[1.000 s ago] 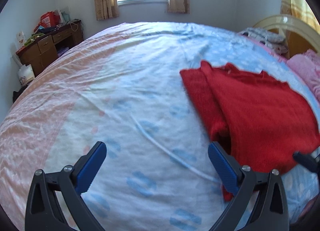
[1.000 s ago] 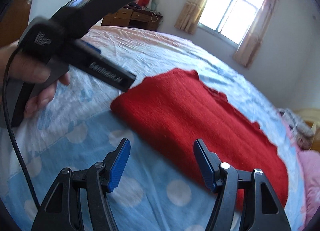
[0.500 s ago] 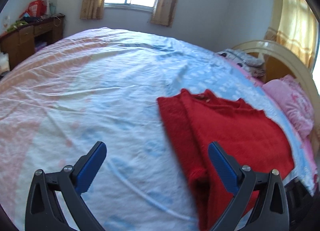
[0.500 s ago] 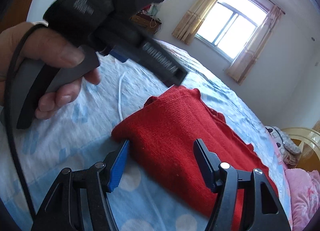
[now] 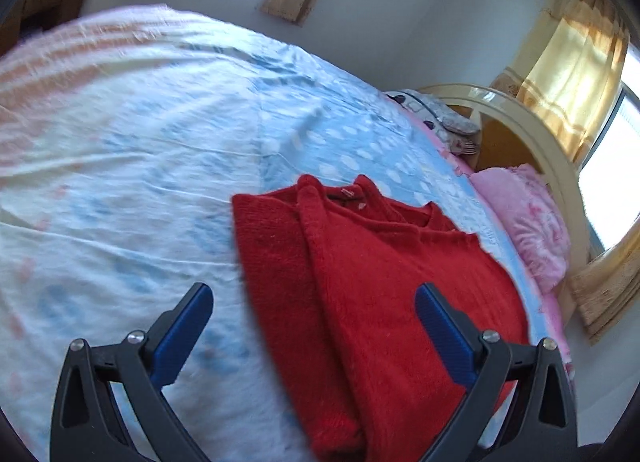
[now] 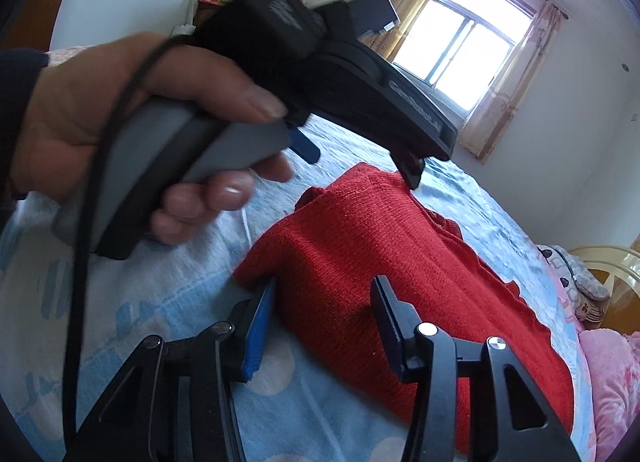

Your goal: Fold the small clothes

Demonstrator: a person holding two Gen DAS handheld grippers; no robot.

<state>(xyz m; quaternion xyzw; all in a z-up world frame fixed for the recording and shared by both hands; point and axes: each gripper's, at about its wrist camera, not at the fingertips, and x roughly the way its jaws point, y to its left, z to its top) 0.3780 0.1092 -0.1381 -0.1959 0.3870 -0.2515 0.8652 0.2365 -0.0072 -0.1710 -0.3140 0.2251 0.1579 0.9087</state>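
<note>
A red knitted sweater (image 5: 384, 286) lies folded lengthwise on the blue and pink bedsheet (image 5: 160, 149), collar toward the headboard. My left gripper (image 5: 312, 302) hovers open and wide over the sweater's near left edge, nothing touching its blue pads. In the right wrist view a hand (image 6: 92, 121) carries that left gripper (image 6: 360, 161) above the sweater (image 6: 360, 246). My right gripper (image 6: 324, 318) straddles the near corner of the sweater's hem. Its jaws are closing with the red knit between them, and the left pad (image 6: 258, 326) is at the folded edge.
A pink pillow (image 5: 528, 221) and a cream headboard (image 5: 532, 129) lie beyond the sweater on the right. A patterned cloth (image 5: 440, 117) sits by the headboard. Curtained windows (image 6: 468, 49) are on the far walls. A thin white cord (image 6: 246, 225) lies on the sheet near the sweater.
The left gripper swung right, so the sweater now lies between its fingers. The right gripper came up to the sweater's corner and its jaws have narrowed around it.
</note>
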